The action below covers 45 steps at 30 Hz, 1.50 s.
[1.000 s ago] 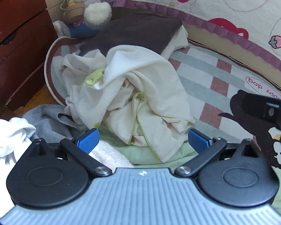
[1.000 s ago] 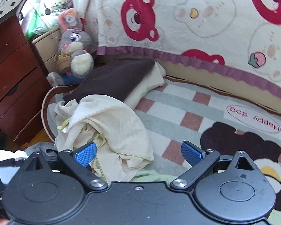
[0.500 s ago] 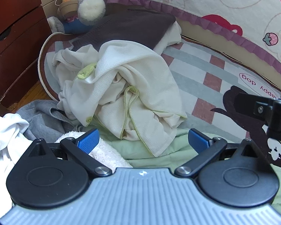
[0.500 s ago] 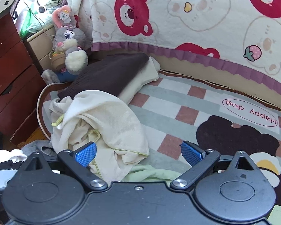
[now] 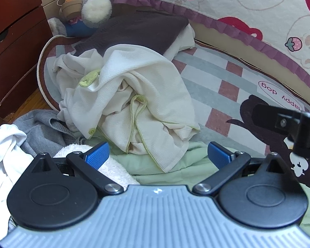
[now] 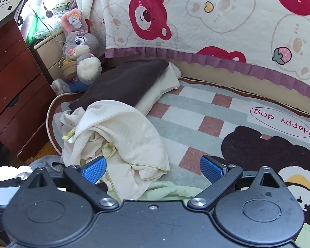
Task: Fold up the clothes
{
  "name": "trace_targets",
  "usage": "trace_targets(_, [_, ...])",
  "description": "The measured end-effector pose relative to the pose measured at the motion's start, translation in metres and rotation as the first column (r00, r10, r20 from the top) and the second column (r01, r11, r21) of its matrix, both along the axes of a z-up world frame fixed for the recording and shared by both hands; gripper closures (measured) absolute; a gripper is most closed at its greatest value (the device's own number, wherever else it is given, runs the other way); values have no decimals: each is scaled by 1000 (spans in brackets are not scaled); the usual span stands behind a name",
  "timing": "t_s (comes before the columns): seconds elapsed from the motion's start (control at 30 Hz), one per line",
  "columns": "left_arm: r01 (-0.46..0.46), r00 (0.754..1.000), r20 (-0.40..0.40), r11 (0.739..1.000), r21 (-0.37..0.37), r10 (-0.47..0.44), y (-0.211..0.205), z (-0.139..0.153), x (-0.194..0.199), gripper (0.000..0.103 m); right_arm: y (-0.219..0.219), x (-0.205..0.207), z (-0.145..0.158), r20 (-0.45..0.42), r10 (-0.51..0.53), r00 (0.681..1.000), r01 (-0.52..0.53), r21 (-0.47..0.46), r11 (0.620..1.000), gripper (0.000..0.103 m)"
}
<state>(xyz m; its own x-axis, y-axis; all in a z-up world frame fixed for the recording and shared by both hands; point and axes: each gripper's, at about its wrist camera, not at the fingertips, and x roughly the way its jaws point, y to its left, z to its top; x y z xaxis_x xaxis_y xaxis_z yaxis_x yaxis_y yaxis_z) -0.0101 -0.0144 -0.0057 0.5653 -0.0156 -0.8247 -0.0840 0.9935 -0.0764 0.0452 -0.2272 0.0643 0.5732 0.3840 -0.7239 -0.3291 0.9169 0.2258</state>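
your left gripper [image 5: 158,154] and right gripper [image 6: 152,167] both have their jaws spread wide, holding nothing. the crumpled cream garment [image 5: 132,103] lies near the rug's [image 6: 196,111] left edge, overlapping the pale green cloth [image 5: 175,165].

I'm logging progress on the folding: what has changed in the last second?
Both grippers pulled back slightly from the crumpled cream garment, left gripper and right gripper open and empty throughout. Nothing was grasped or released; the clothes lie as before.
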Motion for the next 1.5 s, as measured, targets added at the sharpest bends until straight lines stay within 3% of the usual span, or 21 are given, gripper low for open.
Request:
trace_targets(0.17, [-7,1000,-20,1000,-17,7,1,-6,2,0,-5,3,-3,-7,-9,1000,9,-1,1000,4])
trace_targets(0.27, [-11,1000,-3,1000,18,11,-2,-5,1,0,-4,3,-5,-11,-2,1000,2,3,1000,4])
trace_targets(0.4, [-9,999,-36,999,-41,7,1,-10,5,0,0,2,-6,-12,13,1000,-13,-2,1000,4])
trace_targets(0.7, [-48,997,-57,997,-62,44,16,-34,26,0,4,7,-20,29,-14,999,15,-15,1000,4])
trace_targets(0.87, [-13,1000,10,998,-56,14,29,-51,51,0,12,38,-50,86,-19,996,25,-79,997,8])
trace_targets(0.93, [-43,999,21,992,-120,46,44,-52,62,2,13,57,-60,60,14,998,-11,-40,999,10])
trace_targets(1.0, [-102,992,61,986,-132,110,59,-52,71,8,18,76,-65,60,61,996,-59,-27,998,11])
trace_targets(1.03, [-130,987,83,985,-114,140,65,-51,76,10,24,84,-67,81,87,993,-84,-47,995,16])
trace_targets(1.1, [-172,979,105,983,-63,178,77,-49,87,28,41,95,-69,166,139,976,-114,-151,982,41])
trace_targets(1.13, [-186,977,95,980,-64,192,85,-51,91,30,52,101,-70,186,164,969,-126,-201,972,61])
trace_targets(1.2, [-205,974,79,974,-94,212,104,-54,97,47,68,120,-72,183,204,962,-159,-235,959,67])
trace_targets(1.3, [-188,977,68,969,-161,201,128,-61,97,55,83,138,-75,162,266,950,-240,-164,957,70])
trace_targets(1.33, [-179,979,67,971,-157,191,132,-62,97,56,88,142,-77,151,294,944,-275,-135,952,69])
trace_targets(1.4, [-138,986,72,982,-132,148,134,-66,97,56,99,144,-86,137,358,924,-343,-124,931,57])
trace_targets(1.47, [-98,992,72,986,-132,108,133,-68,97,52,112,144,-96,162,400,902,-370,-184,911,18])
trace_targets(1.5, [-84,993,72,987,-139,95,132,-69,97,46,117,143,-102,182,418,890,-378,-218,900,14])
